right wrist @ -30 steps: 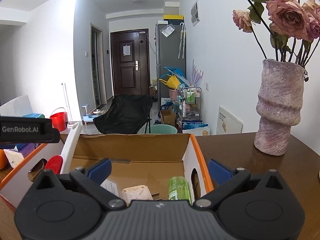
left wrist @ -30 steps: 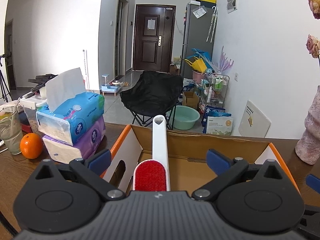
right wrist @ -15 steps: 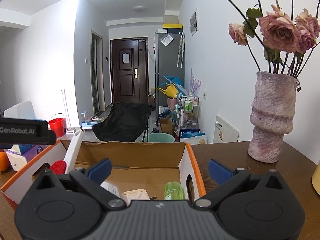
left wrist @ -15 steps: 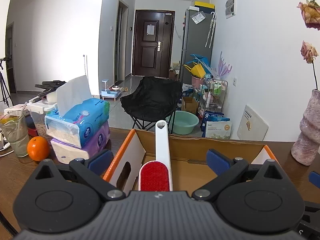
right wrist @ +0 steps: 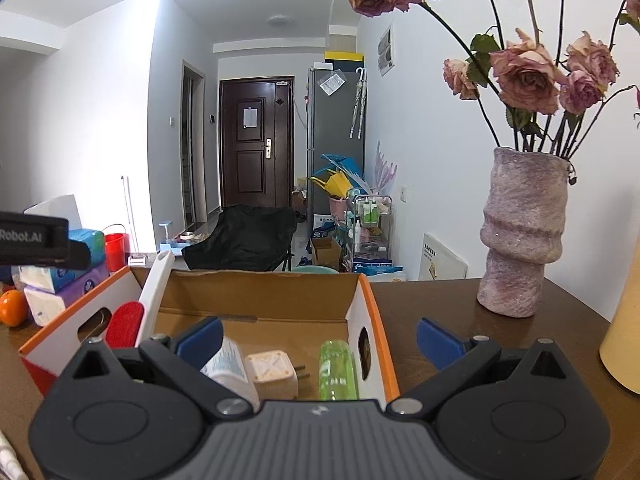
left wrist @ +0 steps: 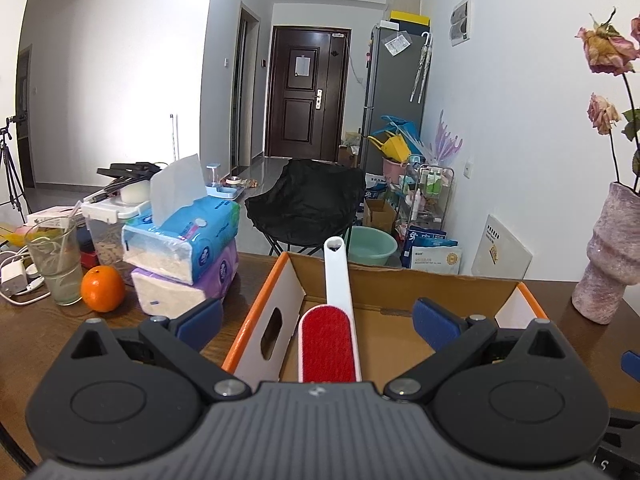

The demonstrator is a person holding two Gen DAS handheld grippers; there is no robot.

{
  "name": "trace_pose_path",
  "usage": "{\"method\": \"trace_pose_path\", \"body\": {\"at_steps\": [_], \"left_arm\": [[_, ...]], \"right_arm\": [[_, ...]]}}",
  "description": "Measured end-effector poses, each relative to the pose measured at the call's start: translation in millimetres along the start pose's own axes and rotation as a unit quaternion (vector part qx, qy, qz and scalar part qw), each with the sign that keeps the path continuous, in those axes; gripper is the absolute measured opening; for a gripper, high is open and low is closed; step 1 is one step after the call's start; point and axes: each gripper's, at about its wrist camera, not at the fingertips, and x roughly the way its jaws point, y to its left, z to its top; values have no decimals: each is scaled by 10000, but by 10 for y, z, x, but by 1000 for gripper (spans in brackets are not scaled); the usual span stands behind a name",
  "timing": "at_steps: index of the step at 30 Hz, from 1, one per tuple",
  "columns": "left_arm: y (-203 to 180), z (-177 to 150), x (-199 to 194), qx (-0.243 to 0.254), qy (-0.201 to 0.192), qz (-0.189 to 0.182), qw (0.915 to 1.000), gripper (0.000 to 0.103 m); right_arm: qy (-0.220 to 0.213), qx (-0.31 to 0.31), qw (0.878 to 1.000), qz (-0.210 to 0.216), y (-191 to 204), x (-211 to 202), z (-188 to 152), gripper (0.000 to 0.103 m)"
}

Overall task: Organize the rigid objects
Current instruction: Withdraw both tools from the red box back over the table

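Red lint brush (left wrist: 329,347) base hidden

My left gripper (left wrist: 316,322) is spread wide; between its fingers I see a lint brush (left wrist: 334,320) leaning in the cardboard box (left wrist: 400,280), with tissue packs (left wrist: 184,256) ahead-left.
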Motion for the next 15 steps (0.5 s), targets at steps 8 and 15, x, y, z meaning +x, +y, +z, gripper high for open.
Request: {"method": "trace_pose_path", "body": {"at_steps": [8,15], "left_arm": [[127,-113,-298,4,-27,-29,10000,103],[255,-219,-585,17,-87,-123,9999,103]], "right_arm": [[-3,13,10000,-12,-26,-277,-101,103],[-41,18,10000,-47,-30,-536,-193,103]]}}
